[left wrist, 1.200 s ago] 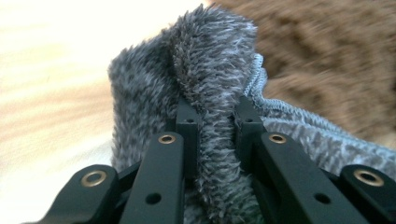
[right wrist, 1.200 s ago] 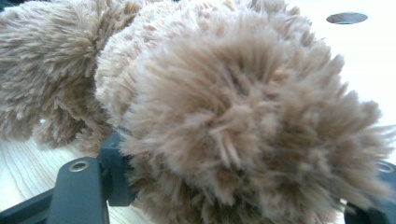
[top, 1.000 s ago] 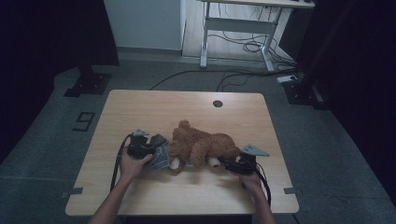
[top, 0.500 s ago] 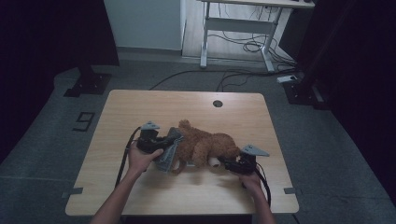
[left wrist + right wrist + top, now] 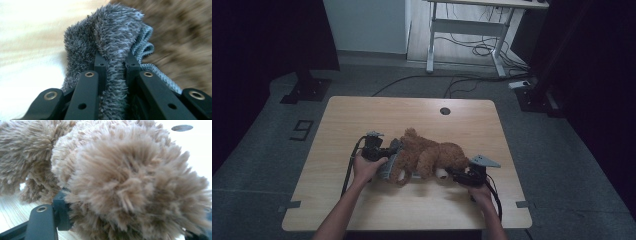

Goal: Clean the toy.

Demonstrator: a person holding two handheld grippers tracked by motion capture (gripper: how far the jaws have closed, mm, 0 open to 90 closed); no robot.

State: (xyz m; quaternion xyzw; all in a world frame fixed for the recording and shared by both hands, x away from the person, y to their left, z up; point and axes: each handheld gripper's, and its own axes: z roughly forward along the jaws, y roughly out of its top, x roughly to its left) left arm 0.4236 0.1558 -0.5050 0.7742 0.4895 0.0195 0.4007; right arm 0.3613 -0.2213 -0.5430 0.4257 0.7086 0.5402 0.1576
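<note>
Plush bear (image 5: 429, 157), brown and shaggy, is lying on its side near the middle of the wooden worktop (image 5: 362, 112), between the two hand-held grippers. At its left end a grey fuzzy sock (image 5: 388, 162) is pressing against the fur. The left gripper (image 5: 384, 152) is gripping this sock: in the left gripper view its black jaws are standing clenched on a bunched fold of the grey sock (image 5: 110, 42), with the ribbed cuff showing just to the right of them and the brown pile of the bear (image 5: 180, 32) blurring beyond. The right gripper (image 5: 452, 175) is lying at the bear's other end, beside a pale paw; in the right gripper view the tan fur of the bear (image 5: 125, 177) is bulging between and over the jaws, which are standing partly apart with the plush pressed between them (the right jaw is almost wholly hidden by fur). A round dark cable hole (image 5: 444, 110) is sitting in the worktop well behind the bear, and it is also appearing at the top of the right gripper view (image 5: 182, 128). The person's forearms are reaching in from the near edge.
</note>
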